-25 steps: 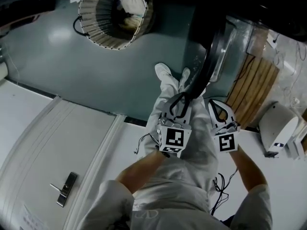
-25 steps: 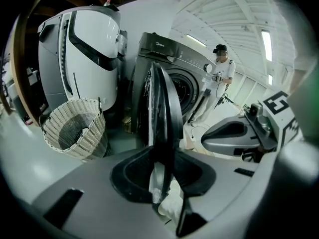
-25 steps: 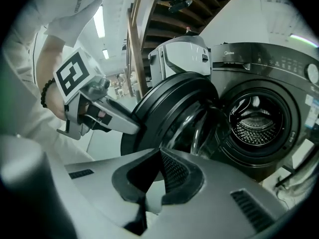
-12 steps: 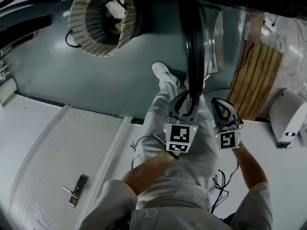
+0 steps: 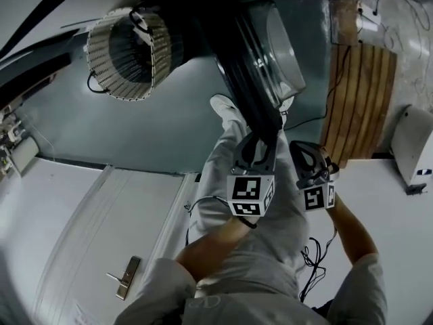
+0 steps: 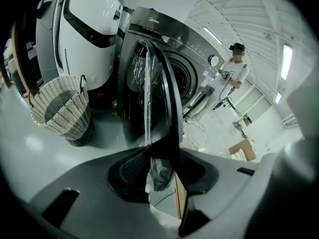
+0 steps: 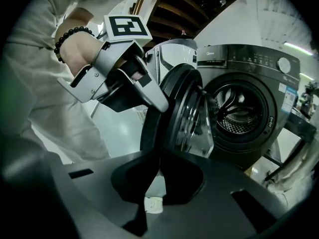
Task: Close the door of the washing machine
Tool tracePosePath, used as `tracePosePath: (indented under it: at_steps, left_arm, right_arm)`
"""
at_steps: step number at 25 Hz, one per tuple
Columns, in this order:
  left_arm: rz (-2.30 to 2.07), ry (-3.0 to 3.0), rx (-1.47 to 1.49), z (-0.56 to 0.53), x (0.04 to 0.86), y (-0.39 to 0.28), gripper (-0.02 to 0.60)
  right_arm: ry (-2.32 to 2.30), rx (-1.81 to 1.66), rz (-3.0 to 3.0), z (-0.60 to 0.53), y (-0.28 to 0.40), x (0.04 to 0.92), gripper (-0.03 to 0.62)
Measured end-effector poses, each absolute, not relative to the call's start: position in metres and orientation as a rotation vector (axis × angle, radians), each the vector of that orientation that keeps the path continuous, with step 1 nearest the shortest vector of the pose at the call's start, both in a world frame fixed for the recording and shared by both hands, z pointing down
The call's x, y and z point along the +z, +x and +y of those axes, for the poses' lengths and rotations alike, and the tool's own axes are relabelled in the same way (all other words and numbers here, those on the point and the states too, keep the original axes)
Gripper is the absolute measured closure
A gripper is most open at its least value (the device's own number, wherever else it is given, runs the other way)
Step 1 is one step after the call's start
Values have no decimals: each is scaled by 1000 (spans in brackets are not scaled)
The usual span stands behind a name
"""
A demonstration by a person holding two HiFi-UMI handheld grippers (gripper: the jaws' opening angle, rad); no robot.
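Note:
The washing machine (image 7: 249, 83) stands open, its drum dark behind the round door (image 5: 247, 73). The door (image 6: 154, 98) has a black rim and a bulging glass bowl. My left gripper (image 5: 259, 147) straddles the rim's lower edge; its jaws have just been opening, and the rim (image 6: 164, 133) sits between them without a firm pinch. The right gripper view shows that left gripper (image 7: 149, 91) over the rim (image 7: 174, 113). My right gripper (image 5: 304, 153) hangs just right of the door, shut with nothing in it (image 7: 158, 158).
A wicker laundry basket (image 5: 128, 53) stands on the grey floor left of the door. A wooden slatted board (image 5: 358, 93) leans at the right. A white appliance (image 6: 84, 34) stands beside the washer. A person (image 6: 234, 73) stands far off. My own leg and shoe (image 5: 226, 107) are below the door.
The door has swung, its rim moving leftward in the head view and its glass bowl coming into sight. Both grippers have moved along with it, the left one staying on the rim.

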State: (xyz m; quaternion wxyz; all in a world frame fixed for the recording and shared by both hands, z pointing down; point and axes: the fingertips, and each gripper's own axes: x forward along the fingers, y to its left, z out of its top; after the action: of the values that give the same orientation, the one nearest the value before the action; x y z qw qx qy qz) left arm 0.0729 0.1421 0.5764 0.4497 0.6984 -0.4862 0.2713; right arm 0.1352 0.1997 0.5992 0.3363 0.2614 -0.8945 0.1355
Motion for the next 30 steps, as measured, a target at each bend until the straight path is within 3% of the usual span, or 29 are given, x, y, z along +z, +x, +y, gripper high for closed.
tracePosePath:
  at_steps: [15,30]
  left_arm:
    - [-1172,1645,605,120,577,131,416]
    - [-1126,1622,547,102,576,168,400]
  right_arm:
    - [748,339,-2353,191,164,621,504]
    - [828,321,-2328,155,184,635,483]
